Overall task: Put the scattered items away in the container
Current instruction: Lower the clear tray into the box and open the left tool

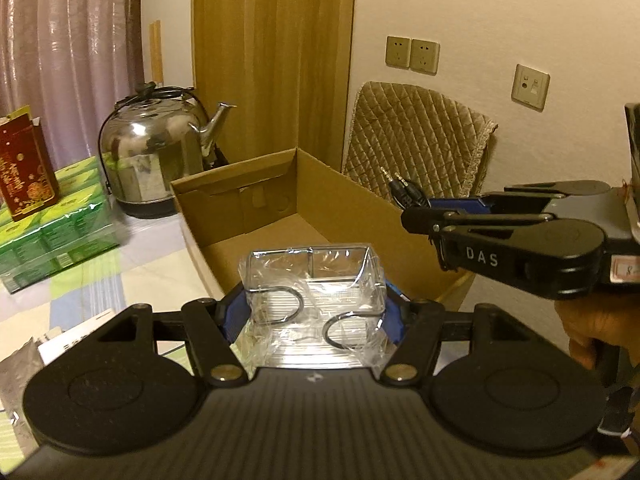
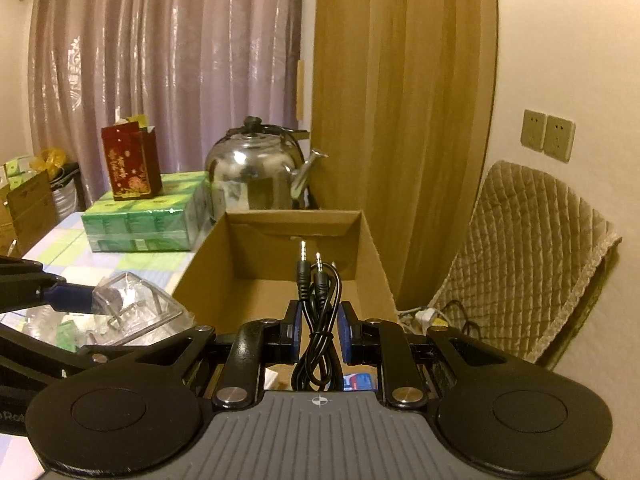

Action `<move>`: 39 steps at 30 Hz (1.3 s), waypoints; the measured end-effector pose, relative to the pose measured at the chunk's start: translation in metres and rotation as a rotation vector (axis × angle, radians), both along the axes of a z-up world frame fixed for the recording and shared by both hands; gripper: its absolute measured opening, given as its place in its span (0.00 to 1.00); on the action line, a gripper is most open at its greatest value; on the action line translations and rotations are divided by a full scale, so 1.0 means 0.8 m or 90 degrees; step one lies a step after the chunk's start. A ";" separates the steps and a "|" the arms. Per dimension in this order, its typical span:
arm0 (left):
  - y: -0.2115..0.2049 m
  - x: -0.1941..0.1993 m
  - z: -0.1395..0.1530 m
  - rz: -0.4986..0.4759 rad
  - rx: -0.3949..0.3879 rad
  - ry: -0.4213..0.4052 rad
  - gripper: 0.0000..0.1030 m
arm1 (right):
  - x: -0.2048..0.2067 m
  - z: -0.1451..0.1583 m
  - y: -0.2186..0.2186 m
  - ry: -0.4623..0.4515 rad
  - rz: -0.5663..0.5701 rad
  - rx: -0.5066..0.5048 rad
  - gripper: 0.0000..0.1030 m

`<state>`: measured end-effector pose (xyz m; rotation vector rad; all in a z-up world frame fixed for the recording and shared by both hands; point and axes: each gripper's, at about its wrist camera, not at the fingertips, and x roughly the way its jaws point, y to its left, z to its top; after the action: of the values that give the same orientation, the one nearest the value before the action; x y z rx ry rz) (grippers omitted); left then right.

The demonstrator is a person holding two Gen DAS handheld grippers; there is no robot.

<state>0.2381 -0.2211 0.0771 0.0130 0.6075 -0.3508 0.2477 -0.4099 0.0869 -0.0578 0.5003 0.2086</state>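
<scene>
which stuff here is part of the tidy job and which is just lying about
Job: cardboard box; audio cable in right gripper; plastic-wrapped wire rack in left gripper.

Lying about: kettle; green tissue packs; red box; chair cushion.

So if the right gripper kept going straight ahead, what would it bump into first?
Probably the far wall of the cardboard box. The right gripper, clamping the audio cable, points into the open box; depth is unclear.

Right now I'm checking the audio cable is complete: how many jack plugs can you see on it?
2. Both plugs stand side by side, tips up, above the right gripper holding the black audio cable, over the cardboard box. None seems hidden.
</scene>
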 end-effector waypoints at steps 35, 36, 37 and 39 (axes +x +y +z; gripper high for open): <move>-0.013 0.053 -0.038 0.009 0.009 0.015 0.65 | 0.045 -0.031 -0.020 0.035 -0.014 0.020 0.15; -0.012 0.051 -0.037 0.010 0.010 0.013 0.65 | 0.045 -0.031 -0.020 0.035 -0.012 0.020 0.15; -0.010 0.050 -0.036 0.010 0.011 0.013 0.65 | 0.044 -0.032 -0.019 0.035 -0.011 0.020 0.15; -0.006 0.047 -0.035 0.014 0.014 0.012 0.65 | 0.043 -0.032 -0.017 0.036 -0.008 0.020 0.15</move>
<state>0.2760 -0.2262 0.0494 0.0245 0.6291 -0.3234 0.2822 -0.4238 0.0613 -0.0180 0.5542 0.2067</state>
